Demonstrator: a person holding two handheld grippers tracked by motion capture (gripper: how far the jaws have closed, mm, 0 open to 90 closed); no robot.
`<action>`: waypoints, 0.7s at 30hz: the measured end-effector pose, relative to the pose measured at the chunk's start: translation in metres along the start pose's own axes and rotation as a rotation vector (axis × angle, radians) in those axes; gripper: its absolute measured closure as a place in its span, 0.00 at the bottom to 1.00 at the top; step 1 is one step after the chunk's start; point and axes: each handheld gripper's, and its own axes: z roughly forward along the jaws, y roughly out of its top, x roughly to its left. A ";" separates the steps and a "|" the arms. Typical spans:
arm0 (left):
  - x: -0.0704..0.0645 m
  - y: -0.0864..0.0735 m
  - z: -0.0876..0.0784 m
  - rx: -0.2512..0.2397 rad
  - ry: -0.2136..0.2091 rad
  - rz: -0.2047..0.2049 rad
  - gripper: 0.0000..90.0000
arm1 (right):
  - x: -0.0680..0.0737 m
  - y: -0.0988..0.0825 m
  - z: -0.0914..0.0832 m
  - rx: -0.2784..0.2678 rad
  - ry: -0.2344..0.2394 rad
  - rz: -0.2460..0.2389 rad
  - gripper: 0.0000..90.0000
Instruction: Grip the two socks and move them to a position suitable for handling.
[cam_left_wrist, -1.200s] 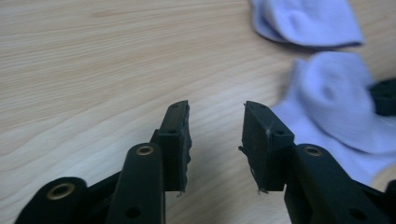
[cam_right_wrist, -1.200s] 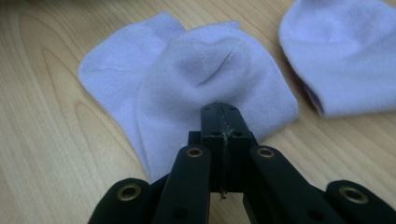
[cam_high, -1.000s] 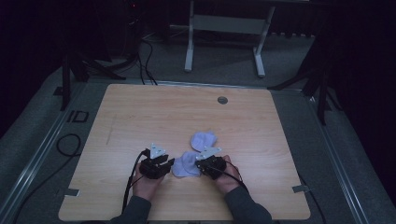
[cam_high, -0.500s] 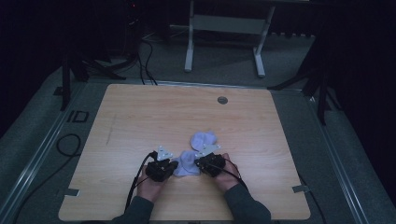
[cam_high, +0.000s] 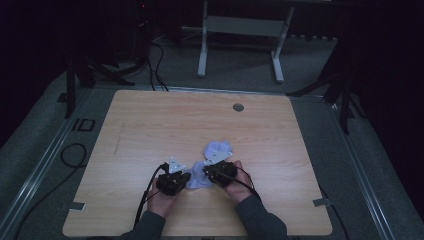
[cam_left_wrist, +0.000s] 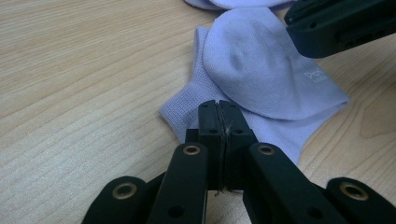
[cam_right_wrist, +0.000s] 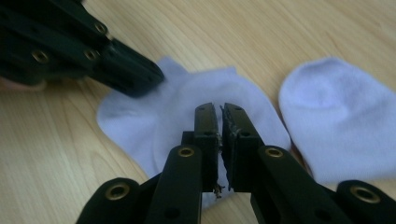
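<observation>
Two pale lilac socks lie on the wooden table. The near one is folded and rests between my two grippers. The other sock lies just beyond it. My left gripper is shut, its tips at the near sock's ribbed cuff; I cannot tell whether any cloth is pinched. My right gripper hovers over the same sock from the other side. Its jaws have just been opening to a thin slit, with no cloth between them.
A round grommet sits near the table's far edge. A grey metal stand is on the floor behind the table, and cables lie at the left. Bare wood stretches to the left, right and back of the socks.
My left gripper has edged a little to the right, up against the near sock. The right hand and both socks stay where they were.
</observation>
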 end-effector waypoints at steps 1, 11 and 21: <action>0.000 0.000 0.000 0.000 -0.001 -0.001 0.99 | 0.003 0.004 0.001 -0.006 0.017 -0.006 0.96; 0.001 0.000 0.000 0.000 -0.002 0.002 0.99 | 0.008 0.013 0.014 -0.012 0.037 -0.001 0.96; 0.001 0.000 0.000 0.001 -0.004 0.009 0.99 | 0.009 0.023 0.028 0.012 0.045 0.022 0.91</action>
